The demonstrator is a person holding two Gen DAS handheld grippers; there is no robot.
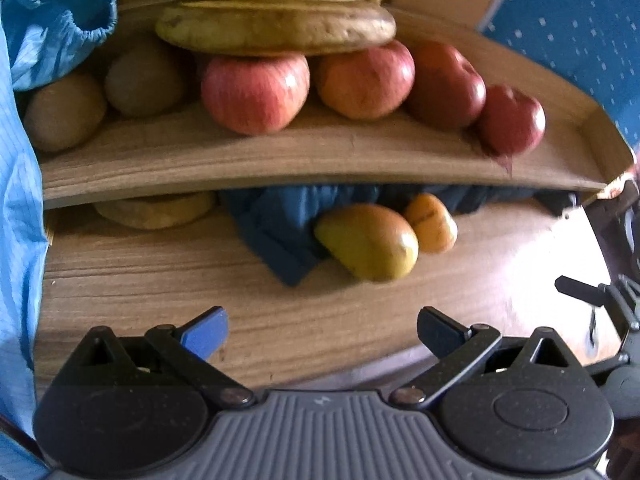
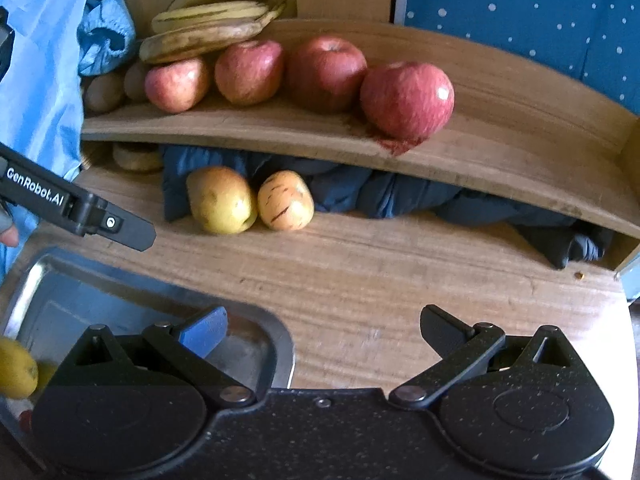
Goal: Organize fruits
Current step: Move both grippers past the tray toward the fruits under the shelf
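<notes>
In the left wrist view, the left gripper [image 1: 322, 330] was held low over the wooden tabletop [image 1: 160, 280] with its fingers spread wide and nothing between them. A raised wooden shelf [image 1: 240, 160] was seen ahead, loaded with a bunch of yellow-brown bananas [image 1: 276, 20], four red apples [image 1: 256, 92] in a row and brown kiwi-like fruits [image 1: 66, 112] at the left end. Beneath the shelf, a yellow-green mango-shaped fruit [image 1: 372, 242] and a smaller orange fruit [image 1: 432, 222] were lying touching each other against a dark blue cloth [image 1: 276, 232]. In the right wrist view, the right gripper [image 2: 324, 330] was likewise held apart and empty, partly above a shiny metal tray [image 2: 132, 304] in which a yellow fruit [image 2: 16, 368] was resting at the left edge; this tray was not shown at all by the left camera. The black arm of the left gripper was also seen only here, at the left edge. A risk was judged in the rightmost apple [image 2: 408, 100], set close to the shelf's front edge: it could be rolled off by a careless reach. The bananas, balanced on the apples, could be toppled if an apple were nudged.
</notes>
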